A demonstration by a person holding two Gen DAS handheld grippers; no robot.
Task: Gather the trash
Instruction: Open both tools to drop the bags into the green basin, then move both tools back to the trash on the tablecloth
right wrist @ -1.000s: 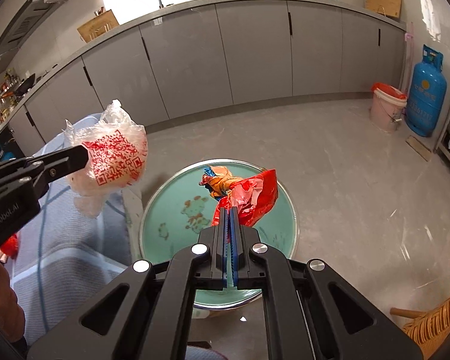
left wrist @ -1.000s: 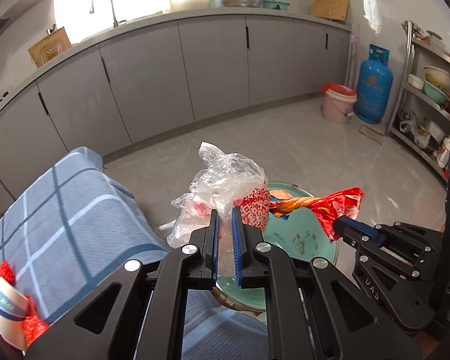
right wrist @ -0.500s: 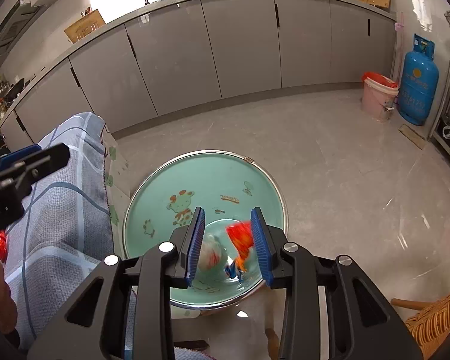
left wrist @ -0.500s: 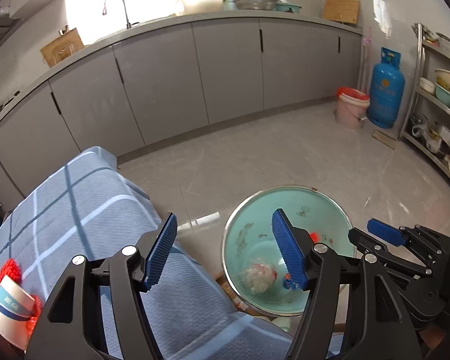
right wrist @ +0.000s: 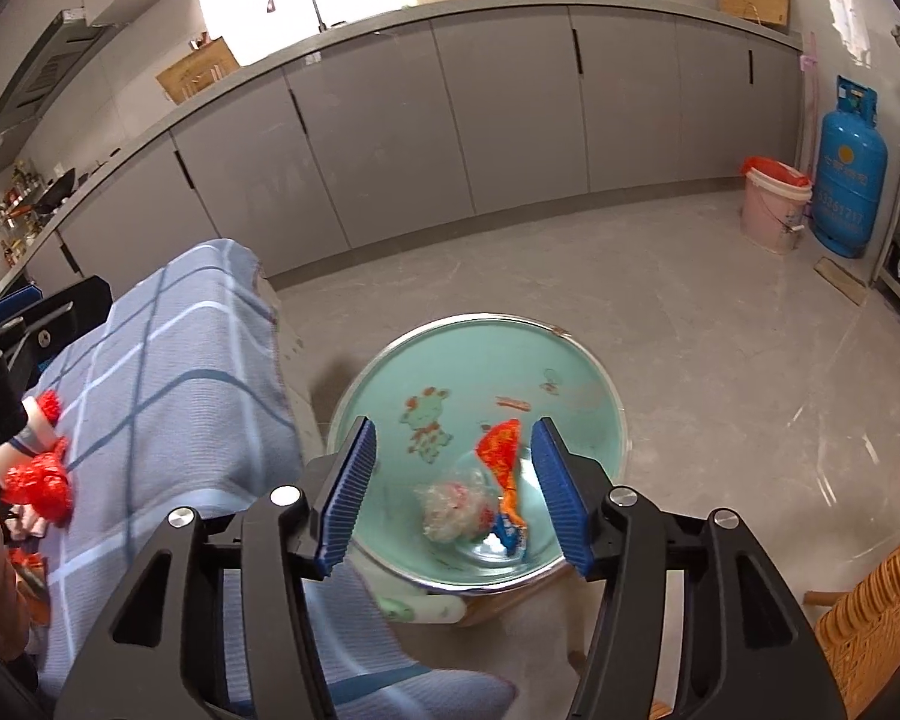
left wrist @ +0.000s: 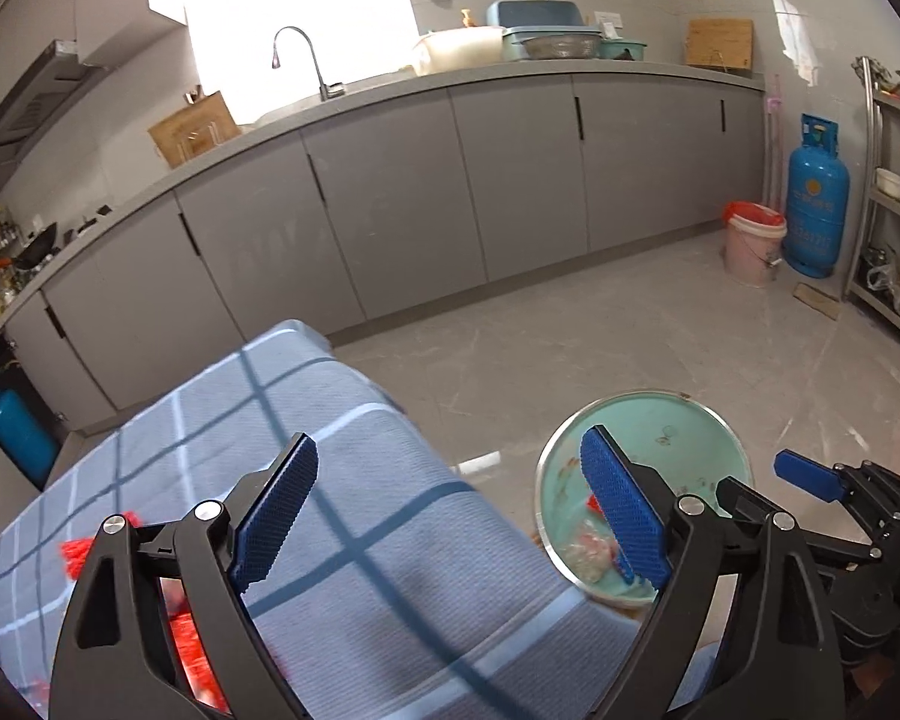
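Left gripper (left wrist: 450, 516), seen from its own wrist camera, is opening its jaws wide with nothing between the blue pads, hanging over the near right edge of the checked blue cloth (left wrist: 354, 480) that covers the table. Past the cloth's right edge a mint-green basin (left wrist: 690, 420) is sitting low by the floor, with a crumpled clear plastic bag (left wrist: 588, 552) and a scrap of red wrapper (left wrist: 594, 503) lying in its bottom. More red trash (left wrist: 78, 552) is lying on the cloth toward its left edge, partly hidden behind the left finger. The right gripper (left wrist: 810, 480) is showing at the right edge of this view, its blue pad tip pointing toward the basin. From the right wrist camera, the right gripper (right wrist: 453, 486) is also opening, empty, directly above the basin (right wrist: 450, 354); the plastic bag (right wrist: 453, 507) and a red-orange wrapper (right wrist: 501, 456) with a blue end are resting loose in the basin's bottom, touching each other and well below the pads. On the cloth (right wrist: 168, 360), near its left edge, red crinkled trash (right wrist: 36, 480) and a white paper cup (right wrist: 36, 429) are waiting, just beside the left gripper (right wrist: 12, 324).
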